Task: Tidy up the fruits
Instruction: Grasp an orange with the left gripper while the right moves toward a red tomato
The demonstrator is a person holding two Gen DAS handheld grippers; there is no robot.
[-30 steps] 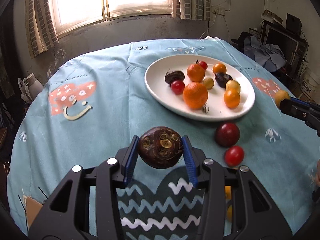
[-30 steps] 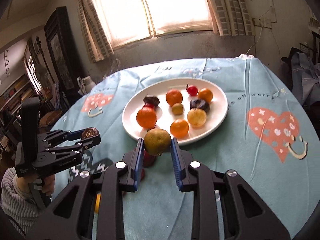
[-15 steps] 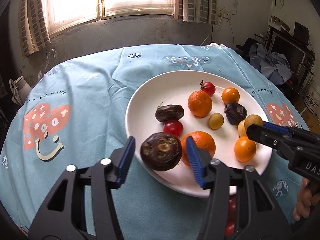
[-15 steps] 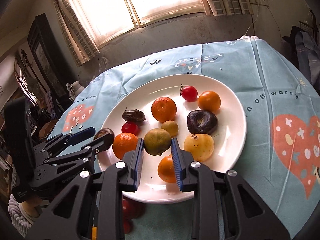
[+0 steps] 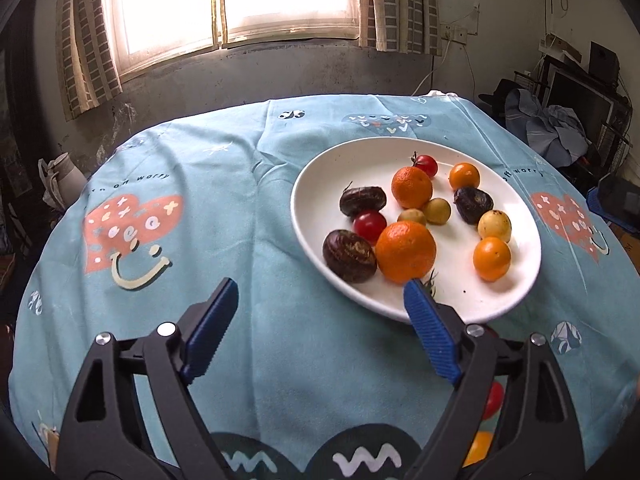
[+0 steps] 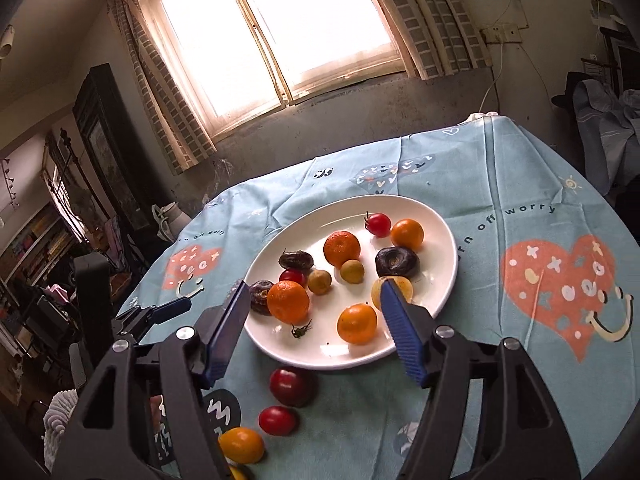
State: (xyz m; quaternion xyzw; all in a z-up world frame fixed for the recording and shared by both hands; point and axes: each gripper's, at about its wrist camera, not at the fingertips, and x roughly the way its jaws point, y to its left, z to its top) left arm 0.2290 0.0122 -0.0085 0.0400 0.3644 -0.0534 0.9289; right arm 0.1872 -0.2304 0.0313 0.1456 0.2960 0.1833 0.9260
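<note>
Both tongs (image 5: 320, 308) (image 6: 316, 320) now gape empty; released fruits rest on plate (image 5: 316, 168).

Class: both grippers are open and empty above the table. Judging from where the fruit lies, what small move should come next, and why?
Probably lower the open right gripper toward the dark red fruit on the cloth just outside the white plate. It is the nearest of three fruits not yet plated, beside a red tomato and an orange fruit.
</note>
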